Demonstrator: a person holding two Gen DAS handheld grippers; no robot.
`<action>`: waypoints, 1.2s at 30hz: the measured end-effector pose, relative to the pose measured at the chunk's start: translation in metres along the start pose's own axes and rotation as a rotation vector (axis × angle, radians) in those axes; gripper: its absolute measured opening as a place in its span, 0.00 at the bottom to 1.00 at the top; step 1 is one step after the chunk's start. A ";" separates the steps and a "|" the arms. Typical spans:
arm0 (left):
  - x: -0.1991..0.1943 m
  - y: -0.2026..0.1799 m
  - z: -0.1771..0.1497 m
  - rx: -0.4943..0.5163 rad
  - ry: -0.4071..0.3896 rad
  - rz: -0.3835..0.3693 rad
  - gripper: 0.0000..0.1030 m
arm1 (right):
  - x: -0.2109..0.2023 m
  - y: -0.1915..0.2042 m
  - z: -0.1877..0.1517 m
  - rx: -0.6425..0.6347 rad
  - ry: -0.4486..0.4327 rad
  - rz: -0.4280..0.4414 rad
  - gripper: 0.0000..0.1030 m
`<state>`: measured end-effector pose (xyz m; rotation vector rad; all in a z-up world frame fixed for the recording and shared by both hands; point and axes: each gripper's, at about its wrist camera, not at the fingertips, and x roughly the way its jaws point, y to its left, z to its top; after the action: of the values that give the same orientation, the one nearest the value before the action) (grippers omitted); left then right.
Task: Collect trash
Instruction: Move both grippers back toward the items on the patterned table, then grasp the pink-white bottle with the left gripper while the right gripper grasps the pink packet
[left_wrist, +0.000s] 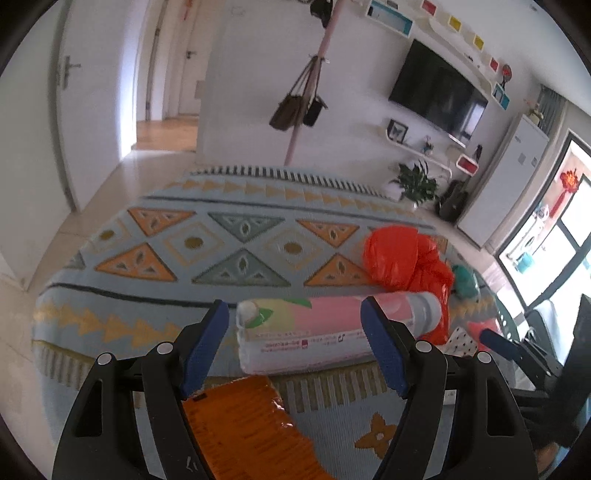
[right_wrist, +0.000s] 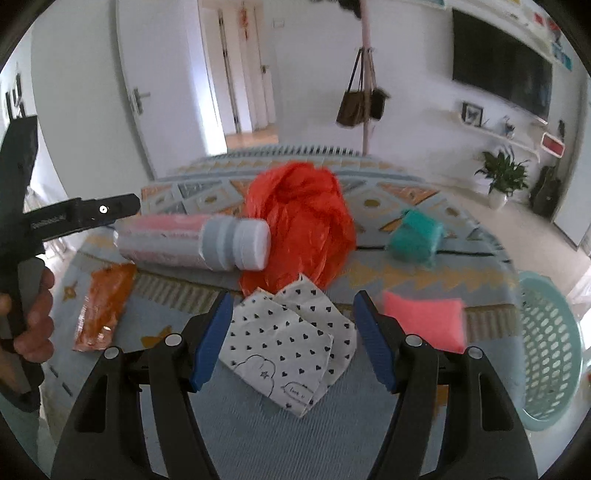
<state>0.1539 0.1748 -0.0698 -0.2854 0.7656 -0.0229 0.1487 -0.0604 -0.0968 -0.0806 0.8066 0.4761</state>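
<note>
My left gripper (left_wrist: 295, 343) is open, its jaws either side of a pink and white bottle (left_wrist: 325, 332) lying on its side on the patterned rug; the bottle also shows in the right wrist view (right_wrist: 192, 242). An orange wrapper (left_wrist: 243, 424) lies just below the left gripper and shows in the right wrist view (right_wrist: 101, 308). My right gripper (right_wrist: 291, 332) is open over heart-printed paper napkins (right_wrist: 288, 343). A crumpled red plastic bag (right_wrist: 299, 218), a teal wad (right_wrist: 417, 236) and a pink sponge (right_wrist: 424, 319) lie nearby.
A light teal perforated basket (right_wrist: 550, 350) stands at the right edge of the rug. A coat stand with bags (right_wrist: 364, 103), a potted plant (right_wrist: 502, 177) and a wall TV (right_wrist: 498, 62) are beyond the rug. White doors are at the back left.
</note>
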 end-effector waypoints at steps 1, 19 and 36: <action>0.004 -0.001 -0.001 0.004 0.010 -0.005 0.69 | 0.004 -0.001 0.000 0.001 0.018 0.013 0.62; -0.015 -0.044 -0.040 0.130 0.175 -0.155 0.56 | -0.018 -0.003 -0.036 -0.024 0.114 0.110 0.05; 0.031 -0.125 -0.028 0.540 0.257 -0.158 0.74 | -0.056 -0.034 -0.036 0.083 0.004 0.063 0.09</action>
<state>0.1678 0.0434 -0.0773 0.1766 0.9581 -0.4157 0.1064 -0.1205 -0.0855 0.0209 0.8334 0.5011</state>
